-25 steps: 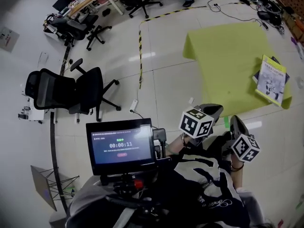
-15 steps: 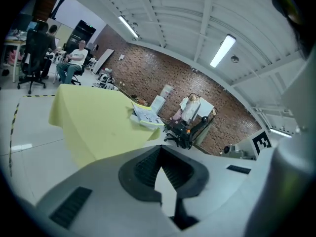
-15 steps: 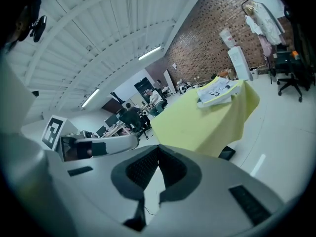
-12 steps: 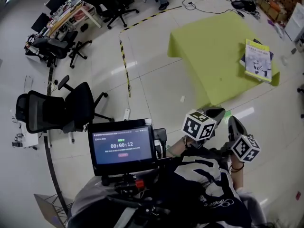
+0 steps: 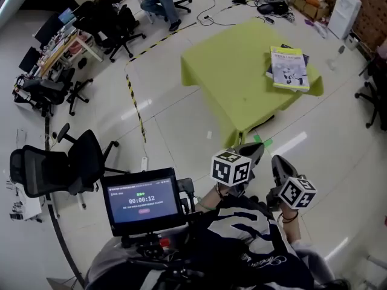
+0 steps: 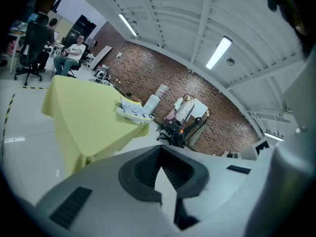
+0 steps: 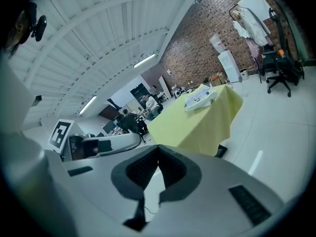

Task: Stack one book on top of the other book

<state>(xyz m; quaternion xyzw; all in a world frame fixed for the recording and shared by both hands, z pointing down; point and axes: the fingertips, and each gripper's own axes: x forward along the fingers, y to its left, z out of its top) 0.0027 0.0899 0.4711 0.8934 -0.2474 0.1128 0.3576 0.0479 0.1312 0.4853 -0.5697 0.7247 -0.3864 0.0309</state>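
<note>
Across the office floor from a green-draped table (image 5: 230, 71), I hold my left gripper (image 5: 253, 152) and right gripper (image 5: 280, 164) out in front, each with its jaws pressed together on nothing. Both books sit on the table's far right corner, well apart from me: a pale top book (image 5: 289, 68) already overlaps a dark book (image 5: 302, 57) beneath it. They lie ahead and slightly right, long axis running roughly away from me, so my right gripper looks the nearer.

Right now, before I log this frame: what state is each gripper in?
Left gripper: closed, holding nothing.
Right gripper: closed, holding nothing.
</note>
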